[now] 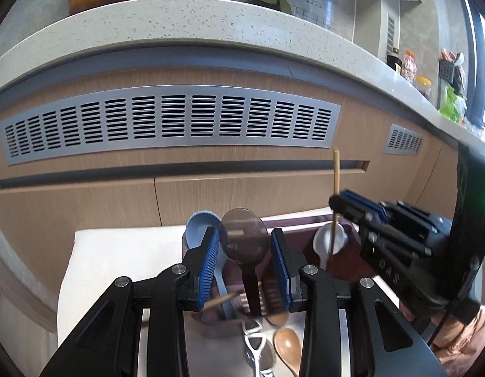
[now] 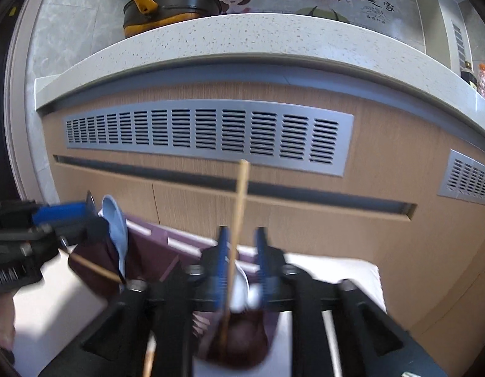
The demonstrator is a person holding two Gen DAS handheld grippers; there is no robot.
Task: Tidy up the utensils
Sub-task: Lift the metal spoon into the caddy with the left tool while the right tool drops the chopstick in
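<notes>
Wood-fronted cabinets with a long grey vent [image 1: 170, 124] under a speckled stone ledge fill the background, and below them a maroon holder [image 1: 308, 235] stands on a white worktop [image 1: 123, 257]. Both hands are at the dropping-in step. The left gripper [image 1: 244, 262] has a dark ladle [image 1: 243, 238] between its blue pads, bowl up and handle running down into the holder beside a blue spoon [image 1: 200, 226]; the jaws stand partly apart and whether the pads press on it I cannot tell. The right gripper [image 2: 242, 259] has its jaws parted around a chopstick [image 2: 239, 207], which stands upright with its lower end inside the holder's right compartment next to a white spoon [image 2: 244, 286], the pads apparently clear of it. Next, I judge, the right hand should lift straight away without knocking the stick, and the left should let the ladle settle. A wooden spoon [image 1: 288, 344] and a peeler [image 1: 255, 345] lie in front of the holder, not yet sorted.
</notes>
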